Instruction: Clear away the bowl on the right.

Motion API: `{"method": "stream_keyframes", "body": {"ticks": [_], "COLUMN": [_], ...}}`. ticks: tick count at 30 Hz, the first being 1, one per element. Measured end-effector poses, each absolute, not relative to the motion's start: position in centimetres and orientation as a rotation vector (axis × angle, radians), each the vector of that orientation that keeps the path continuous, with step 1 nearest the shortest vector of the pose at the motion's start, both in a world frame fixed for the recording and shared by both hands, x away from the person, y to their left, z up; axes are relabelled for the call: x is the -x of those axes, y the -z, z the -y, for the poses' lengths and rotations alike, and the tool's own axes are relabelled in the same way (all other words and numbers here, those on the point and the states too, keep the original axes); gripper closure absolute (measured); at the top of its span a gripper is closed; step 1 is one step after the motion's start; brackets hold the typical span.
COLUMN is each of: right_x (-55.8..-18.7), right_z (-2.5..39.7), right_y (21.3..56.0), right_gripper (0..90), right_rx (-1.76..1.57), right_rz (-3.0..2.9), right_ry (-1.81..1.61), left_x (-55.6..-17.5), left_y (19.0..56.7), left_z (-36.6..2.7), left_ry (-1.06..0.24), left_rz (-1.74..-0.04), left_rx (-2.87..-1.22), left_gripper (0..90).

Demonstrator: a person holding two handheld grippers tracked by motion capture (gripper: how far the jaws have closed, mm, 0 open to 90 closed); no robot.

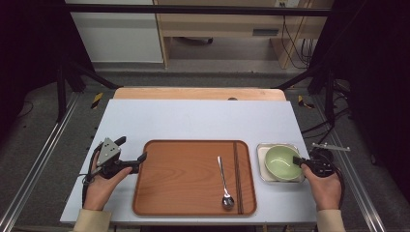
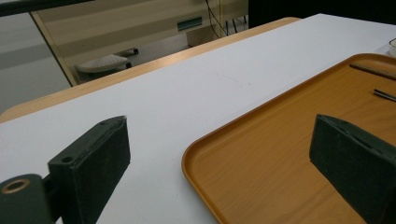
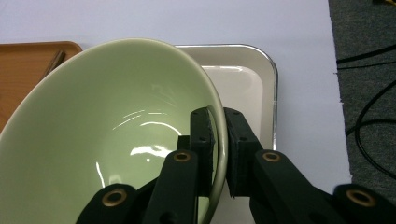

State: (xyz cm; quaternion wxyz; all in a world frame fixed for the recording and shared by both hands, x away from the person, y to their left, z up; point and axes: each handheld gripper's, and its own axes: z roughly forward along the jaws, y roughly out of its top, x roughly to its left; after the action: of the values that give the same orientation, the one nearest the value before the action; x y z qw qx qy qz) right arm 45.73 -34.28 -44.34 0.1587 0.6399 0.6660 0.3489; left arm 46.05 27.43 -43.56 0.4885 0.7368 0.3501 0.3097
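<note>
A glossy, glazed pale-green ceramic bowl (image 3: 116,135) catches ceiling light in smooth white streaks. It sits in a shiny cream enamel-look dish (image 3: 247,88) edged with a bright metal rim. The matt black plastic right gripper (image 3: 220,149), fitted with brass-coloured rivets, pinches the bowl's wall at the bowl's 3 o'clock. The left gripper (image 2: 219,163) has dull, finely textured black pads. A satin, wood-grain tray (image 1: 179,193) carries a polished metal spoon (image 1: 224,186) and dark chopsticks (image 1: 237,174) on a smooth, matt pale tabletop (image 1: 193,121).
</note>
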Motion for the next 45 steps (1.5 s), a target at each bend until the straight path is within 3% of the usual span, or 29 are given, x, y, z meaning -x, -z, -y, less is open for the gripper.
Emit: {"method": "stream_keyframes", "body": {"ticks": [23, 45], "right_x": [-45.0, -45.3], "right_z": [33.7, 28.8], "right_y": [42.6, 41.2], "right_gripper": [83.5, 83.6], "right_rx": [-1.735, -1.635], "right_rz": [-1.851, -1.974], "right_ry": [-1.129, -1.205], "left_x": [-45.8, -45.7], "left_y": [42.9, 42.6], "left_z": [-28.1, -28.6], "left_ry": [-0.769, -0.776], "left_rz": [-0.853, -0.853], "left_rx": [-1.754, -1.72], "left_gripper": [5.0, 4.4]}}
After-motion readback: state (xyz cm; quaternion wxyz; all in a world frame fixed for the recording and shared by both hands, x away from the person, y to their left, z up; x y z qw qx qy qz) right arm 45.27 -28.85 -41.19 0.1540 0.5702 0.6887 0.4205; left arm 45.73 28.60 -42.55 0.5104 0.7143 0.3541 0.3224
